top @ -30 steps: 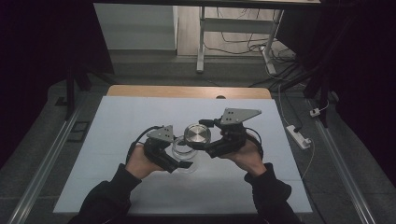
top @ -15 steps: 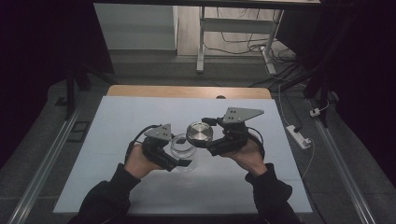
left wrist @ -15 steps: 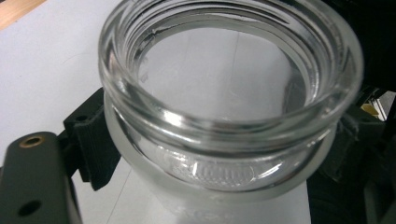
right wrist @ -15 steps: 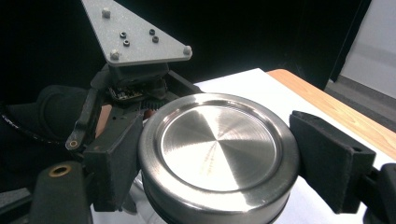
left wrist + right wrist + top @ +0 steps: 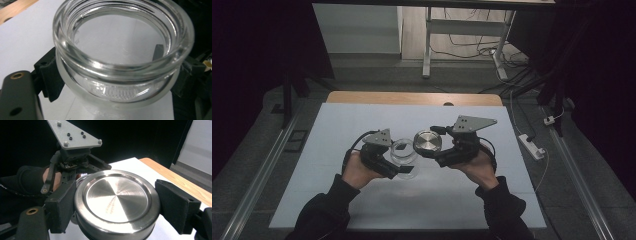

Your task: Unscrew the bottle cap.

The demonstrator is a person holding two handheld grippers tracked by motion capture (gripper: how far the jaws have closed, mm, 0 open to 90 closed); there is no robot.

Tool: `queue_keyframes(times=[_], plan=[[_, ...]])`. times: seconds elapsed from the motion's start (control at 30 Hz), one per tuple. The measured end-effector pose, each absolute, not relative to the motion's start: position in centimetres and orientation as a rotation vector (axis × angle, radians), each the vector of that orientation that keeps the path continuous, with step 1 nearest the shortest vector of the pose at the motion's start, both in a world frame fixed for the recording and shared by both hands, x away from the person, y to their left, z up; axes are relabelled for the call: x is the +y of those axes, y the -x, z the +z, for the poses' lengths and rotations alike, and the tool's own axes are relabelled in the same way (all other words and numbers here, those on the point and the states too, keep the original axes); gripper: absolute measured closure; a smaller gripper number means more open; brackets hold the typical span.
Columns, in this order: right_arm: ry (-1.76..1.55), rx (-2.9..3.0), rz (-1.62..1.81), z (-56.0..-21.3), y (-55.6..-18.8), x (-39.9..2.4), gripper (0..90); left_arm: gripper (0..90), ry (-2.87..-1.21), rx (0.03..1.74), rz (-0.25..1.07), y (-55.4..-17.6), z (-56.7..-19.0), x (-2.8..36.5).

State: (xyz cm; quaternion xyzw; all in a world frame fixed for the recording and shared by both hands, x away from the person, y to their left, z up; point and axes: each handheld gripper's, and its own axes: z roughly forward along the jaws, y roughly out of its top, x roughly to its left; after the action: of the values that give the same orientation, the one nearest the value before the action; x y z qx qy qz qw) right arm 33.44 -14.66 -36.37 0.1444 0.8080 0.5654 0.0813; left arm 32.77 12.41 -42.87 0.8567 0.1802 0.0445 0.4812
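A white sheet [image 5: 362, 125] covers the table, and a strip of bare wooden tabletop [image 5: 412, 98] shows along its far edge. Off to the right, a white power strip [image 5: 532, 146] lies on the grey floor, with a small white plug [image 5: 550, 120] just beyond it. Farther back, loose cables [image 5: 472, 42] sprawl around a white metal table leg [image 5: 427, 45].

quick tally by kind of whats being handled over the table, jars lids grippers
glass jar: 1, open, held in the left gripper
metal lid: 1, held in the right gripper
grippers: 2
total: 4
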Motion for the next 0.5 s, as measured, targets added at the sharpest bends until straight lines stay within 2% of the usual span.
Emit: queue_keyframes(times=[0.5], plan=[[-0.415,2.449,1.676,-37.2,-32.5,-13.6,19.7,15.3,-2.09,0.531,0.164,-34.0,-43.0,13.7]])
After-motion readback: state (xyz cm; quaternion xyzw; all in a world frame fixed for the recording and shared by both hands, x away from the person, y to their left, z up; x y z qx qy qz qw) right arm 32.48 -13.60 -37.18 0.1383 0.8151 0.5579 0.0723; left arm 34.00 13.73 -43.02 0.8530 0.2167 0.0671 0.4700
